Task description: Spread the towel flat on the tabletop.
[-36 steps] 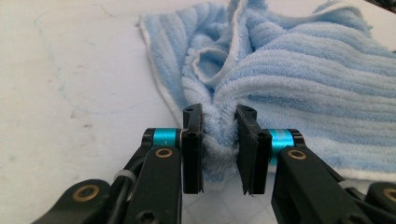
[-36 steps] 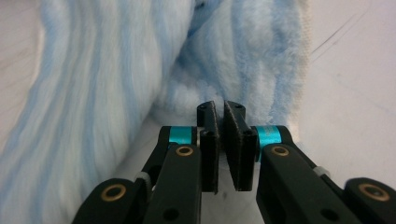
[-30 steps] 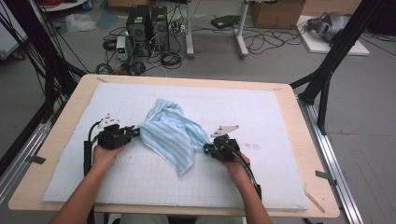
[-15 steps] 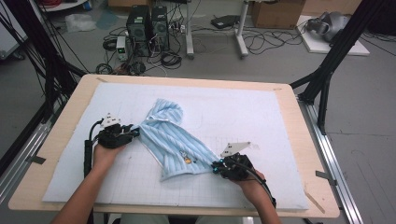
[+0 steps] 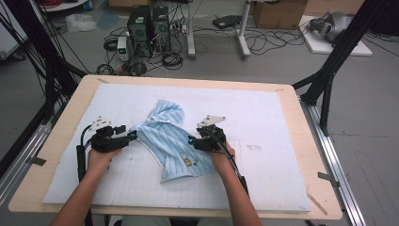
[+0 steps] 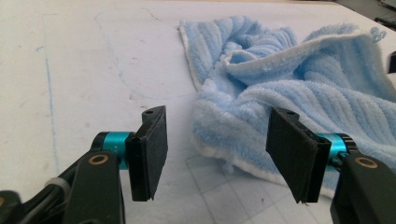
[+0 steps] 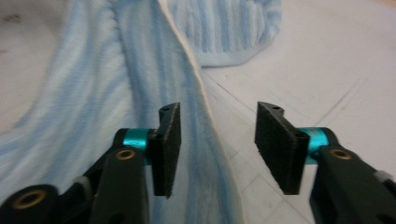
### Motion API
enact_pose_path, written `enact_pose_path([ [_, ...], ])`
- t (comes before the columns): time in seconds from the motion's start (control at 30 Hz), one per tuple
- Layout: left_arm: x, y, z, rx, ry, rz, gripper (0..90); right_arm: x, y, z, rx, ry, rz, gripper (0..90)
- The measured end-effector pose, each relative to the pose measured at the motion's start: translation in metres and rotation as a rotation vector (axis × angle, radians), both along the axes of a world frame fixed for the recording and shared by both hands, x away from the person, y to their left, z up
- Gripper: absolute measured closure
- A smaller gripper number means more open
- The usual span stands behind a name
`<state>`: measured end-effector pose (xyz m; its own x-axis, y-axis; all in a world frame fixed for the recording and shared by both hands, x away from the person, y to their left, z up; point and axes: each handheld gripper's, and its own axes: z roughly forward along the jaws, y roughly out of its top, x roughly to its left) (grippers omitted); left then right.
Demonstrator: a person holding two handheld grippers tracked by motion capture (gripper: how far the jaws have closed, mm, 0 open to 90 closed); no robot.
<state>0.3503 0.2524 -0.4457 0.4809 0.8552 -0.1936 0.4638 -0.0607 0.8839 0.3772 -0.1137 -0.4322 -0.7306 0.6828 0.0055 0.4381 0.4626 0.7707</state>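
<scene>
A light blue striped towel (image 5: 170, 141) lies crumpled on the white mat, with a small printed figure near its near edge. My left gripper (image 5: 131, 137) is at the towel's left edge, open, with the towel's white hem (image 6: 233, 161) just ahead between its jaws. My right gripper (image 5: 192, 142) is over the towel's right side, open. In the right gripper view the towel's white-edged border (image 7: 205, 121) runs between the two open jaws, which hold nothing. The towel (image 6: 299, 88) bunches up in folds beyond the left gripper (image 6: 217, 149).
The white gridded mat (image 5: 282, 117) covers a wooden table (image 5: 310, 155). Black frame posts (image 5: 329, 75) stand at the table's right and left. Computers and cables (image 5: 150, 28) sit on the floor behind.
My right gripper has let go of the towel and moved left and away from the near edge, onto the towel's right side. The towel now lies flatter. The left gripper has stayed put.
</scene>
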Motion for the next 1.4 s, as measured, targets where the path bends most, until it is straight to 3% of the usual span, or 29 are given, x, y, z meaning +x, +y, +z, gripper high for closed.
enact_pose_path([
  [0.1,-0.003,0.005,-0.002,-0.009,0.006,0.011,38.7,0.006,-0.003,-0.009,0.008,0.088,0.031,82.1],
  [0.13,-0.003,0.005,-0.002,-0.009,0.006,0.011,38.7,0.004,-0.005,-0.010,-0.009,0.088,0.032,86.7],
  [0.2,-0.003,0.006,-0.003,-0.006,0.006,0.013,38.8,0.000,-0.010,-0.009,-0.007,0.084,0.030,87.0],
  [0.27,-0.004,0.007,-0.003,-0.009,0.006,0.016,38.8,-0.010,-0.031,-0.004,-0.006,0.074,-0.002,87.3],
  [0.33,-0.004,0.007,-0.003,-0.004,0.002,0.018,38.9,-0.014,-0.040,-0.002,-0.007,0.069,-0.014,87.3],
  [0.37,-0.005,0.007,-0.003,-0.004,0.002,0.019,38.8,-0.024,-0.059,0.001,-0.032,0.052,-0.046,87.2],
  [0.4,-0.005,0.007,-0.003,-0.004,0.000,0.019,38.8,-0.024,-0.059,0.001,-0.032,0.052,-0.046,87.2],
  [0.47,-0.004,0.007,-0.003,-0.004,-0.001,0.021,38.9,-0.040,-0.086,0.003,-0.057,0.049,-0.089,87.2],
  [0.5,-0.003,0.007,-0.003,-0.006,0.000,0.024,38.9,-0.040,-0.086,0.003,-0.057,0.049,-0.089,87.2],
  [0.53,-0.003,0.007,-0.003,-0.005,-0.001,0.022,38.9,-0.049,-0.098,0.003,-0.077,0.056,-0.114,87.1],
  [0.57,-0.003,0.007,-0.003,-0.008,-0.004,0.022,38.9,-0.049,-0.098,0.003,-0.077,0.056,-0.114,87.1],
  [0.67,-0.002,0.007,-0.003,-0.016,-0.007,0.025,39.0,-0.062,-0.113,0.000,-0.139,0.068,-0.140,87.0],
  [0.73,-0.002,0.006,-0.003,-0.017,-0.008,0.025,39.0,-0.064,-0.114,-0.001,-0.140,0.082,-0.144,86.7],
  [0.77,-0.002,0.006,-0.003,-0.013,-0.008,0.024,39.0,-0.065,-0.115,0.001,-0.111,0.085,-0.146,77.0],
  [0.8,-0.002,0.006,-0.003,-0.013,-0.008,0.024,39.0,-0.065,-0.115,0.001,-0.111,0.085,-0.146,77.0],
  [0.83,-0.002,0.005,-0.003,-0.014,-0.008,0.025,39.0,-0.059,-0.113,0.008,-0.023,0.065,-0.169,62.3],
  [0.87,-0.002,0.005,-0.003,-0.014,-0.008,0.025,39.0,-0.054,-0.111,0.014,0.029,0.051,-0.169,59.9],
  [0.9,-0.002,0.005,-0.003,-0.014,-0.008,0.024,39.0,-0.054,-0.111,0.014,0.029,0.051,-0.169,59.9],
  [0.97,-0.001,0.004,-0.003,-0.016,-0.009,0.022,39.0,-0.041,-0.101,0.026,0.090,0.000,-0.178,49.8],
  [1.0,-0.001,0.005,-0.003,-0.016,-0.007,0.022,39.2,-0.026,-0.085,0.037,0.115,-0.032,-0.168,48.4],
  [1.1,-0.001,0.005,-0.003,-0.021,-0.007,0.019,39.2,0.000,-0.058,0.042,0.106,-0.044,-0.154,43.8],
  [1.13,-0.001,0.005,-0.003,-0.021,-0.007,0.019,39.2,0.000,-0.058,0.042,0.106,-0.044,-0.154,43.8],
  [1.2,-0.001,0.005,-0.003,-0.024,-0.007,0.016,39.2,0.020,-0.032,0.037,0.105,-0.030,-0.136,43.9],
  [1.3,-0.001,0.005,-0.003,-0.026,-0.009,0.012,39.3,0.033,-0.012,0.029,0.082,-0.008,-0.128,45.7],
  [1.37,-0.001,0.005,-0.003,-0.024,-0.013,0.011,39.3,0.039,-0.004,0.022,0.061,0.012,-0.121,52.1],
  [1.4,-0.001,0.005,-0.003,-0.024,-0.013,0.011,39.2,0.041,-0.001,0.018,0.060,0.031,-0.111,62.6],
])
